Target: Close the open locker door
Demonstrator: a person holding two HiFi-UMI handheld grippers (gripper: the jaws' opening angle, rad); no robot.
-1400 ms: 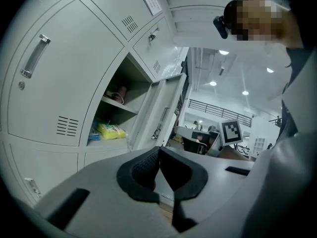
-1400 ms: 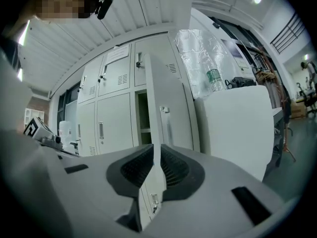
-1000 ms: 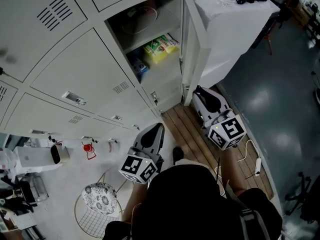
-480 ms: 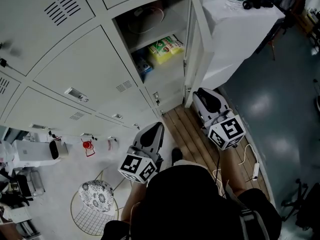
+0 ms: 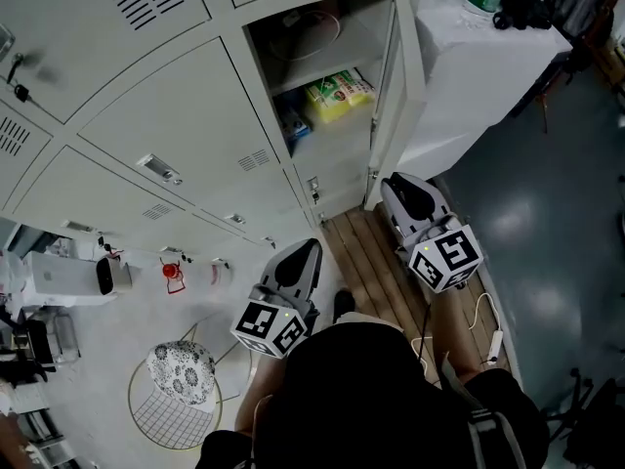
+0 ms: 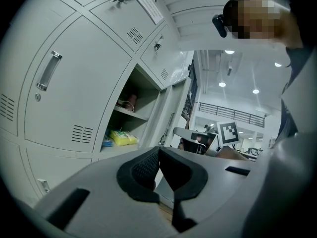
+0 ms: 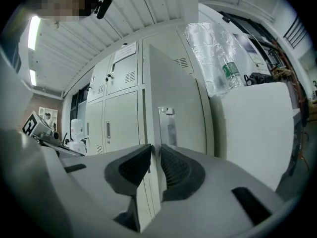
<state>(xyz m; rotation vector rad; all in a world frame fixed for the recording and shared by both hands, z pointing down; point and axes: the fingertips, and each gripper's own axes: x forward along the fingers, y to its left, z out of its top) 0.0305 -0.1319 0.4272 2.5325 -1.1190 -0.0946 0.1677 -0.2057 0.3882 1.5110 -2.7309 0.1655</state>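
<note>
- Locker door (image 5: pixel 395 96) stands ajar at 12 o'clock, just above right gripper (image 5: pixel 398 184).
- Both tongs clenched, empty; left gripper (image 5: pixel 307 252) at 7 o'clock.
- Press right jaws on outer face near free edge, then swing toward 10 o'clock.

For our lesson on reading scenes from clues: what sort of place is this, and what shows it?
Probably an indoor locker room or staff storage area: a wall of grey metal lockers, one door standing open, and a yellow packet on the shelf inside.
</note>
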